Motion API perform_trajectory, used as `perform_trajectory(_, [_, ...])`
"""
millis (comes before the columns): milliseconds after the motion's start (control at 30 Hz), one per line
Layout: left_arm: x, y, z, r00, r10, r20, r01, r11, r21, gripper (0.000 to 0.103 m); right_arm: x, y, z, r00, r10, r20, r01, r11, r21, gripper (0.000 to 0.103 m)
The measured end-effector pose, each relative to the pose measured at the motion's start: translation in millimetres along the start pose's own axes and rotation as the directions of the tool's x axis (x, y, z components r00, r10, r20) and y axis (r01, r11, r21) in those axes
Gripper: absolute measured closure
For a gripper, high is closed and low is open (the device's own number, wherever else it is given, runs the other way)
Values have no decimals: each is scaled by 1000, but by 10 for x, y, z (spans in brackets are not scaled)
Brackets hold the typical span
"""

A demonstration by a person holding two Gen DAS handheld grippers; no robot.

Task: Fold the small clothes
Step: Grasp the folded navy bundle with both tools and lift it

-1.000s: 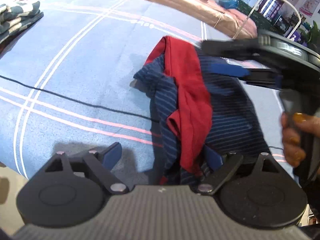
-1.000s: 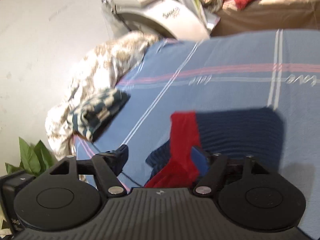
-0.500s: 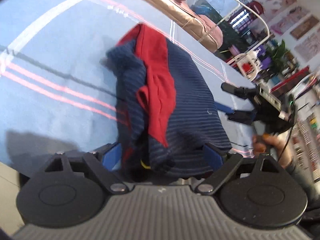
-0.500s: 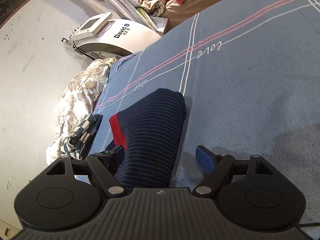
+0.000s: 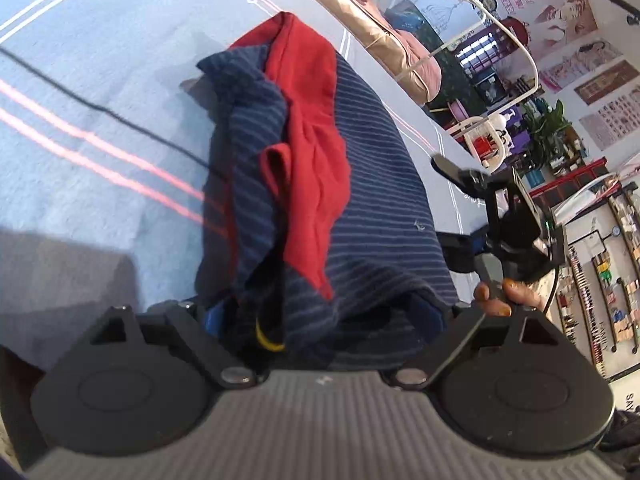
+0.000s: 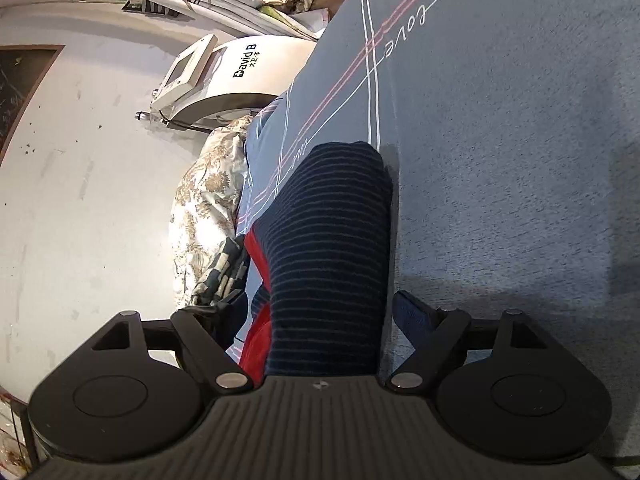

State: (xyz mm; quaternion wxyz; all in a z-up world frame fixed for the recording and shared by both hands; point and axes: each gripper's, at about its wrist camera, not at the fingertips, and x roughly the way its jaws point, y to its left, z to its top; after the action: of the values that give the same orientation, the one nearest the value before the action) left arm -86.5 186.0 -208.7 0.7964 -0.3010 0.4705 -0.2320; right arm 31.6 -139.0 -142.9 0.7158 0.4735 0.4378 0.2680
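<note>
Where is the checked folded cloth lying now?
In the right wrist view, the checked cloth lies left of the striped garment, beside the floral quilt.

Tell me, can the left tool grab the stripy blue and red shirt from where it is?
Probably yes: the stripy blue and red shirt already lies between the open fingers of the left tool, with nothing in between. Closing should catch its near edge.

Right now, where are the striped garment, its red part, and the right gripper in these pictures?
striped garment [image 5: 380, 208], left wrist view, on the navy striped panel.
red part [image 5: 316, 152], left wrist view, on the middle of the red fabric.
right gripper [image 5: 460, 204], left wrist view, between its two fingertips at the garment's far edge.
</note>
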Motion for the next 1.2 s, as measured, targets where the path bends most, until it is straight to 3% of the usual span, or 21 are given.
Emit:
perform_trajectory(300, [139, -34, 116, 1000, -6, 4, 6, 1000, -6, 16, 324, 133, 61, 998, -53, -38, 50, 997, -66, 0])
perform_trajectory(533, [68, 41, 107, 1000, 18, 4, -18, 999, -40, 41, 356, 185, -7, 994, -106, -18, 103, 986, -134, 0])
perform_trajectory(800, [64, -60, 124, 998, 69, 4, -69, 998, -10, 53, 366, 218, -32, 991, -136, -2, 134, 980, -145, 0])
perform_trajectory(867, [46, -72, 146, 998, 70, -2, -70, 998, -9, 52, 320, 191, -30, 992, -127, 8, 127, 985, -114, 0])
perform_trajectory(1000, [15, 85, 172, 1000, -19, 1, 19, 992, -124, 30, 195, 76, -34, 998, -55, 28, 55, 998, -5, 0])
perform_trajectory(1067, [6, 137, 178, 998, -57, 18, 59, 985, -162, 29, 195, 45, -18, 999, -48, 19, 48, 999, 5, 0])
perform_trajectory(1200, [48, 101, 203, 998, -49, 29, 53, 986, -158, 34, 293, 84, 31, 998, -61, 10, 62, 998, -13, 0])
